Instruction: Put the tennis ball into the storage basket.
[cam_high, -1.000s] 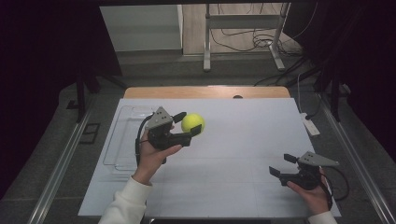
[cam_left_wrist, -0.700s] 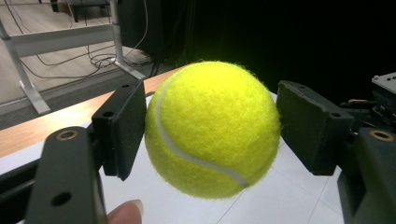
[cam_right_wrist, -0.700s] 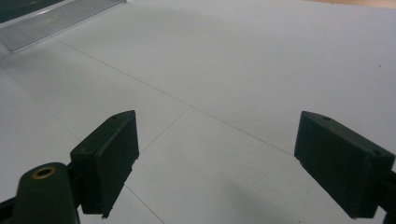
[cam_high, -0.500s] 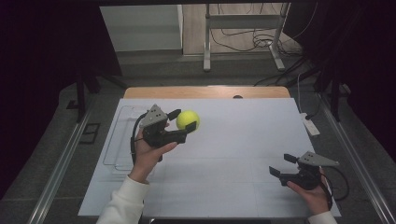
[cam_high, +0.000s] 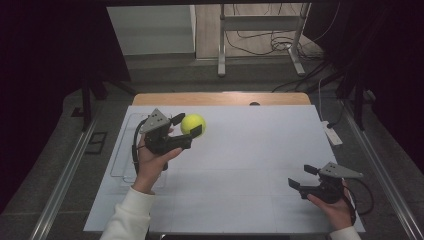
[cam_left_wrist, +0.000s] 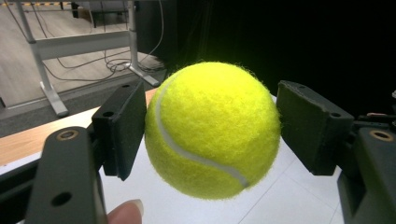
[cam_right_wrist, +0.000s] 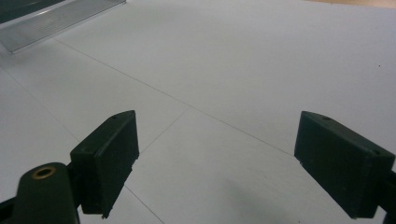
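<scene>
A yellow tennis ball (cam_high: 193, 124) hangs above the left part of the white table (cam_high: 260, 150), and my left gripper (cam_high: 188, 125) is shut on it. In the left gripper view the ball (cam_left_wrist: 212, 126) sits between the two black jaws, pressed on both sides, with a fingertip showing below. My right gripper (cam_high: 301, 176) rests low near the table's front right corner. In the right gripper view it (cam_right_wrist: 217, 168) stands open, with bare white table between its jaws.
A clear plastic tray (cam_high: 124, 152) lies on the table's left side, under and behind the left hand; its ribbed edge (cam_right_wrist: 56, 21) shows far off in the right gripper view. A small white device (cam_high: 332, 135) lies at the table's right edge.
My left gripper has carried the tennis ball a little to the left and slightly farther away. The right gripper has stayed in place, still open.
</scene>
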